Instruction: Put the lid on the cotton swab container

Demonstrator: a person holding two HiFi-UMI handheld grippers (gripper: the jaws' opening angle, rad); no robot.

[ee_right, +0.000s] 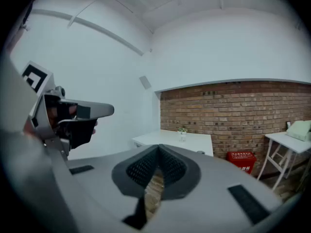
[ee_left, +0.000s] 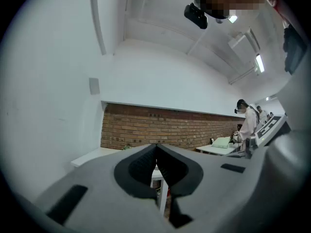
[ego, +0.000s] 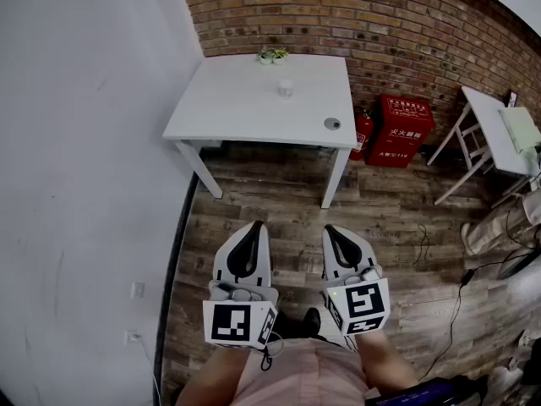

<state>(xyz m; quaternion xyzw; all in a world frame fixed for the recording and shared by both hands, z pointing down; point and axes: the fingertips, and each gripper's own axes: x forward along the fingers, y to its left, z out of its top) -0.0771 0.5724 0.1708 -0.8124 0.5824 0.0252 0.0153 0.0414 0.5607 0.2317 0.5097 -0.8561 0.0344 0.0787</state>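
Grippers first: the left gripper [ego: 253,227] and right gripper [ego: 332,229] sit low at six o'clock, jaws pressed together, both empty. Well ahead at twelve, the table [ego: 228,108] carries the container [ego: 286,88] and, toward one o'clock, what looks like the lid [ego: 332,123]. It would be best to walk closer before opening either.

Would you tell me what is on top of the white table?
A small plant at the table's back edge, a small white container near the middle, a round lid by the front right corner. The container's inside cannot be seen.
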